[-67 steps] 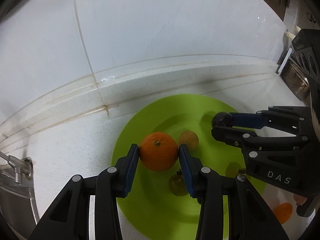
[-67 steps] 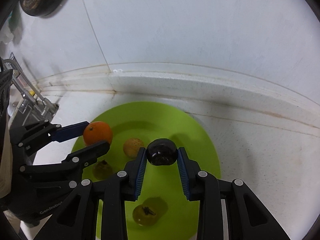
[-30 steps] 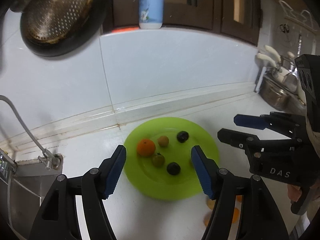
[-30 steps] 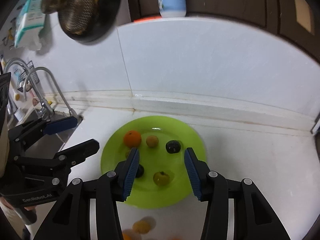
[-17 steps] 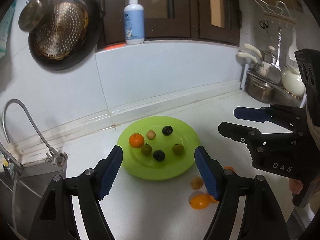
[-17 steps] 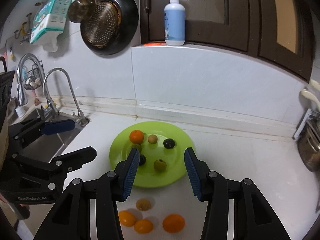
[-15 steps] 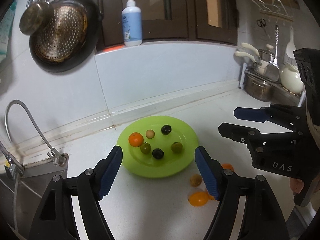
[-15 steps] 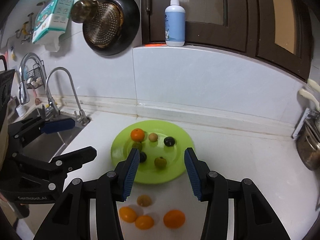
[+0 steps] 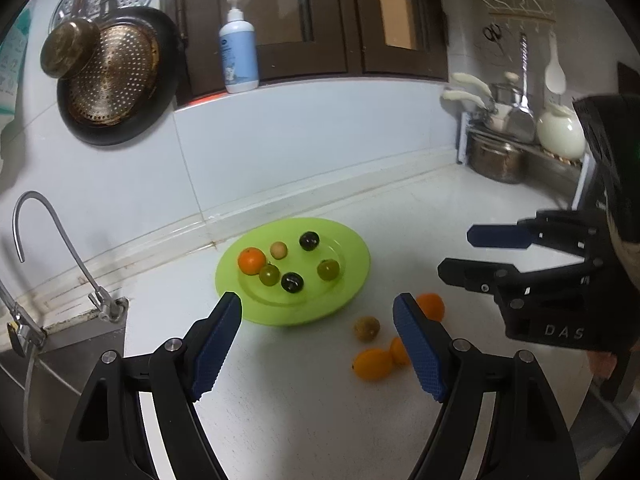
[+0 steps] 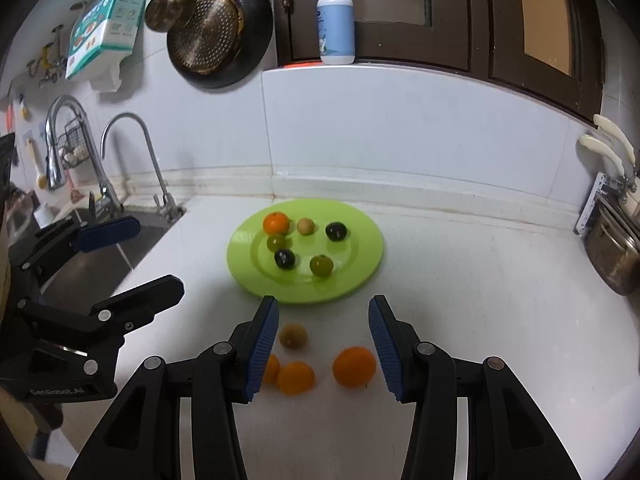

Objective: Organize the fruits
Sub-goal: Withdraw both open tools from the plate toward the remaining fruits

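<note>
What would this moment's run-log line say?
left gripper: open, empty | right gripper: open, empty | plate: six fruits | counter: four fruits loose

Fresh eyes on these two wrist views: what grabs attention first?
The bright green plate in the middle of the white counter, carrying six small fruits: one orange, one tan, two green, two dark. Next, four loose fruits on the counter in front of it, nearest the open right gripper, with the large orange the most vivid. The open left gripper frames the plate's near edge.
</note>
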A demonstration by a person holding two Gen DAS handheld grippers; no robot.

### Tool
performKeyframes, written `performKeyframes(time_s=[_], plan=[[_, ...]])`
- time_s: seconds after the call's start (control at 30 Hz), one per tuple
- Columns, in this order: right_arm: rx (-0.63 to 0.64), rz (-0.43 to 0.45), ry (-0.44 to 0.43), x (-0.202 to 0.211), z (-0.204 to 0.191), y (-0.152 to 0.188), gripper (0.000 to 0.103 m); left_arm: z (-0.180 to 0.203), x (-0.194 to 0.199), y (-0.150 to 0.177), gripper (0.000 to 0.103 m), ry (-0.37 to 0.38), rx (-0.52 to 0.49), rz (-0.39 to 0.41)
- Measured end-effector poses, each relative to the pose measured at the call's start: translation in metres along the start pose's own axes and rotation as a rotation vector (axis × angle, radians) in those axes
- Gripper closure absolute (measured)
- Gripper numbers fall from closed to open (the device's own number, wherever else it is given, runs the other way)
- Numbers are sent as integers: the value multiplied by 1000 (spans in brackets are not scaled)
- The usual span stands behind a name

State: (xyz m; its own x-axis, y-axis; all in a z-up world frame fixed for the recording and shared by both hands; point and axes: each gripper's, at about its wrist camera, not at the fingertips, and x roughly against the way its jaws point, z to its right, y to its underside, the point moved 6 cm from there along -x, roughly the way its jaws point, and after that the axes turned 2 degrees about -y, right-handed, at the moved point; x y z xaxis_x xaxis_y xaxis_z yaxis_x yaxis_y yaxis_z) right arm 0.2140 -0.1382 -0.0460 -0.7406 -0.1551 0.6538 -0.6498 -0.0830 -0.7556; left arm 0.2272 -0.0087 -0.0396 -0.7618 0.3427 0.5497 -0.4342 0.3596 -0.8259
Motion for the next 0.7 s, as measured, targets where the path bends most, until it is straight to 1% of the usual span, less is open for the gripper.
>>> performKeyframes(time_s=[0.27,0.5,0.6,0.7], plan=[[82,-37,2,0,-10,20,55,13,-8,20,25,60,-72,-21],[147,-88,-50,-13,-21,36,55,28,-23,37,25,124,-165,-58],[163,-136,-90,-25,-23,42,55,32,-31,43,25,150,-195,-73],[209,-170,-103,-34,-27,50,55,34,-40,49,25,169,-223,-94]])
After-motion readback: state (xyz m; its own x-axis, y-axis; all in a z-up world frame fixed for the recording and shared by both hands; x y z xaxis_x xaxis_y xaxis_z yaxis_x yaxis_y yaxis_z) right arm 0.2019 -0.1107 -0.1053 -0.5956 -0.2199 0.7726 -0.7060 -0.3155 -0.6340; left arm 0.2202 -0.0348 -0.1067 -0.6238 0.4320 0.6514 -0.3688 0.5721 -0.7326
